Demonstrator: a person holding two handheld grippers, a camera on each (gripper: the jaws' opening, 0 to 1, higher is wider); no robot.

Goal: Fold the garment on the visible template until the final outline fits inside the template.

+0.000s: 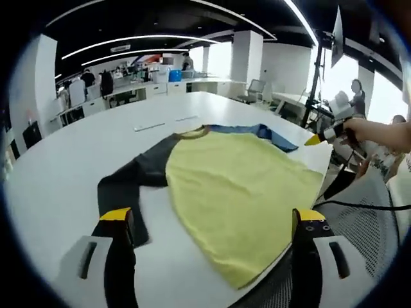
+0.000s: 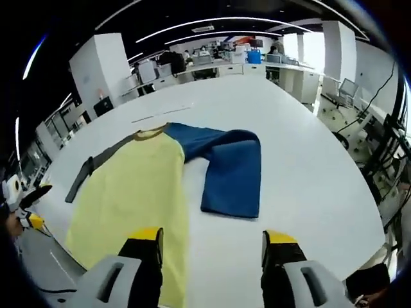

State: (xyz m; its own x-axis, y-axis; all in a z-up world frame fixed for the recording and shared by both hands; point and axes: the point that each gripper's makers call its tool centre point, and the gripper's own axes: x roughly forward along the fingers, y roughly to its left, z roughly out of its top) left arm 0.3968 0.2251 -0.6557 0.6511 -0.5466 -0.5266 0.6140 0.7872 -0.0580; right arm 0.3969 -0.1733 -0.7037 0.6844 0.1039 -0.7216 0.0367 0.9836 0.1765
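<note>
Both views bright, evenly lit. Long ceiling light strips [image 1: 135, 40] overhead; daylight from windows [image 1: 352, 76] far right blows out to white glare. White table [image 2: 302, 167] reflects softly, shadows faint. Strong fisheye bending at edges. Far office slightly soft; mild overall blur.

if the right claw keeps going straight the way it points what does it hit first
Most likely the bare white table just ahead of the right claw, then the folded blue sleeve beyond. The yellow shirt body lies off to its left side. Depth is hard to judge.
</note>
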